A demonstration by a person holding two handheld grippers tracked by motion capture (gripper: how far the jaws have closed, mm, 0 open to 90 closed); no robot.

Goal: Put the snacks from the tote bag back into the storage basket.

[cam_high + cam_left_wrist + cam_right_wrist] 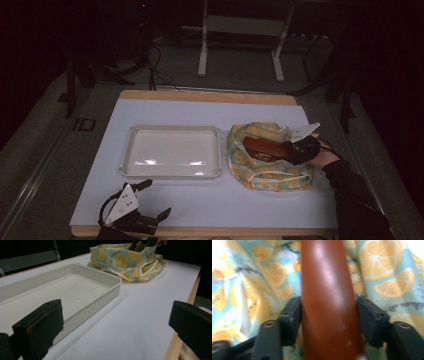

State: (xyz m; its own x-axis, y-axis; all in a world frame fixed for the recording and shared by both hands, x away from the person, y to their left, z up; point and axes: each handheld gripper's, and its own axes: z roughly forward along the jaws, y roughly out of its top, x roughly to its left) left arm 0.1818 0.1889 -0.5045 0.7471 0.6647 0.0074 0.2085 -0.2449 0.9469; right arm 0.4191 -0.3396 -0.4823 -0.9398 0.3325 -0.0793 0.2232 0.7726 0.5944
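A glossy brown oblong case (262,147) lies across the mouth of a cloth bag (270,177) printed with orange slices, at the right of the table. My right gripper (296,150) reaches in from the right and is shut on the case. In the right gripper view both pads press the sides of the brown case (327,277), with the bag's cloth (382,272) behind it. My left gripper (157,198) rests near the table's front left edge, jaws wide apart and nothing between them. The left gripper view has that gripper (115,325) facing the bag (120,260).
A shallow cream tray (170,172) with nothing in it stands left of the bag, its rim (100,300) close to my left gripper. A white sheet (225,200) covers the wooden board. A metal stand (240,45) is on the floor behind the table.
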